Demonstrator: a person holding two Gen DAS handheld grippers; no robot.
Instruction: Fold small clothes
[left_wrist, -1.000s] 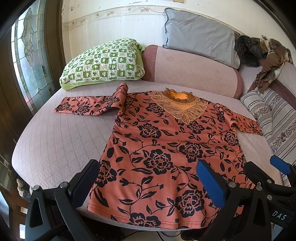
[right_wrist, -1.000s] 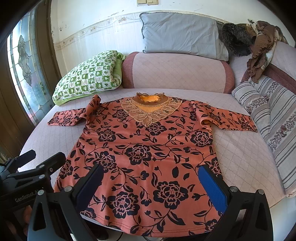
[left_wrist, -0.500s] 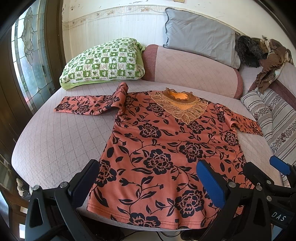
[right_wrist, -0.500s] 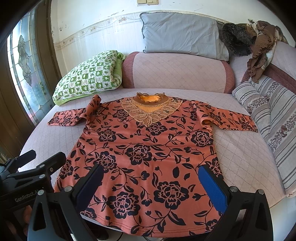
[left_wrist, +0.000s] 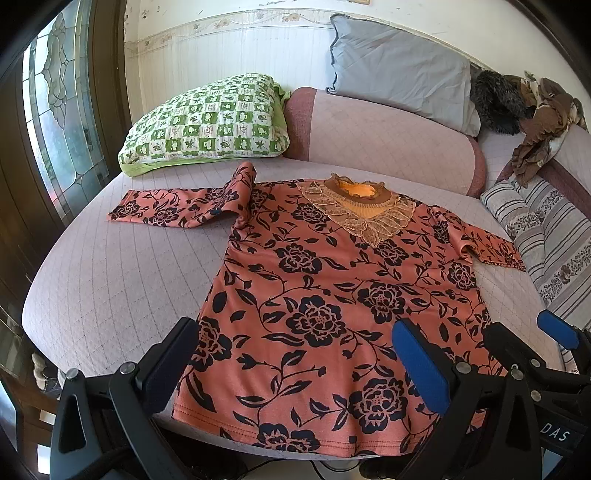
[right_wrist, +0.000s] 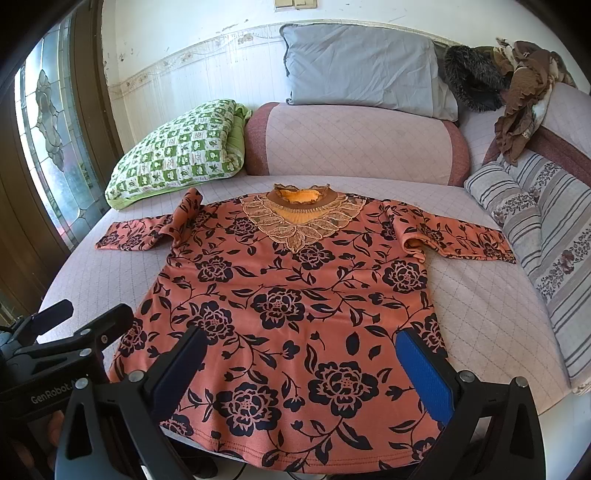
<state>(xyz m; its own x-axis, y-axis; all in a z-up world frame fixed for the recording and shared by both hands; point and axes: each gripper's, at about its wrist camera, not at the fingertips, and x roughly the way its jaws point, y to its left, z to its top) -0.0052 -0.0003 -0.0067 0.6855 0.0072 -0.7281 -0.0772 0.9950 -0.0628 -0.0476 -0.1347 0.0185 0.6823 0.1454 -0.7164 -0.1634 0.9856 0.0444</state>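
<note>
The bed (left_wrist: 110, 280) has a pale quilted cover. A floral top (left_wrist: 332, 302) lies flat on it, front up, hem at the near edge, collar toward the back. Behind the top, a pink bolster (left_wrist: 380, 144) runs across the bed. Left of the bolster and touching it rests a green checked pillow (left_wrist: 207, 122). To the right of the top lies a striped cushion (left_wrist: 546, 240), close to its right sleeve.

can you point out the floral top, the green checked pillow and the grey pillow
floral top (right_wrist: 280, 306), right wrist view, on a black rose at mid chest
green checked pillow (left_wrist: 207, 122), left wrist view, on the middle of its top face
grey pillow (right_wrist: 362, 70), right wrist view, on the centre of its front
</note>
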